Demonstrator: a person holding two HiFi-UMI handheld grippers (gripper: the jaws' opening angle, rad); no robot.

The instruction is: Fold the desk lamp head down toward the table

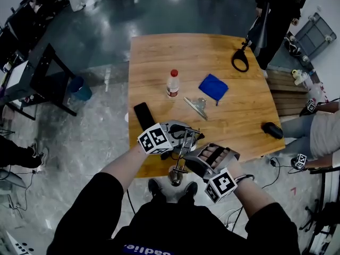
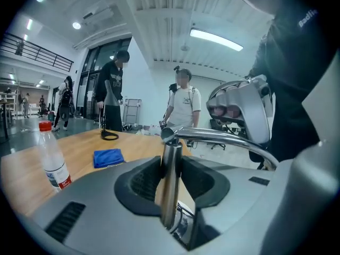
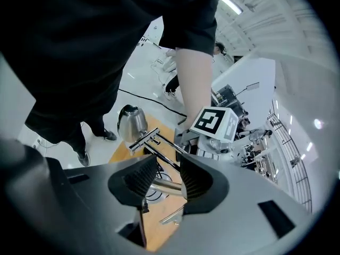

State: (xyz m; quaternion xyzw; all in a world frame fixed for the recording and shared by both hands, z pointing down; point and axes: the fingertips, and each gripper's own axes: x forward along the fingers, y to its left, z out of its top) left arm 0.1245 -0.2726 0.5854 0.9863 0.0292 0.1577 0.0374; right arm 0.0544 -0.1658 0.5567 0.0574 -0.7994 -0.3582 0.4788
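Note:
The chrome desk lamp (image 1: pixel 182 149) stands at the table's (image 1: pixel 159 52) near edge, and its bell-shaped head (image 1: pixel 175 178) hangs low past that edge. My left gripper (image 1: pixel 185 136) is shut on the lamp's upright post (image 2: pixel 170 187), both pads against it (image 2: pixel 171 180). From the post's top a curved arm (image 2: pixel 228 138) runs right. My right gripper (image 1: pixel 192 161) is open around a chrome arm tube (image 3: pixel 159 187), with a gap at one pad (image 3: pixel 169 179). The right gripper view shows the head (image 3: pixel 132 120) beyond the jaws, over the floor.
Further out on the table are a water bottle (image 1: pixel 172 84), a blue cloth (image 1: pixel 213 87), a metal clip (image 1: pixel 195 106), a flat black object (image 1: pixel 144 115), a black mouse (image 1: pixel 272 129) and a black loop (image 1: pixel 240 60). A person sits at the right edge (image 1: pixel 319 134).

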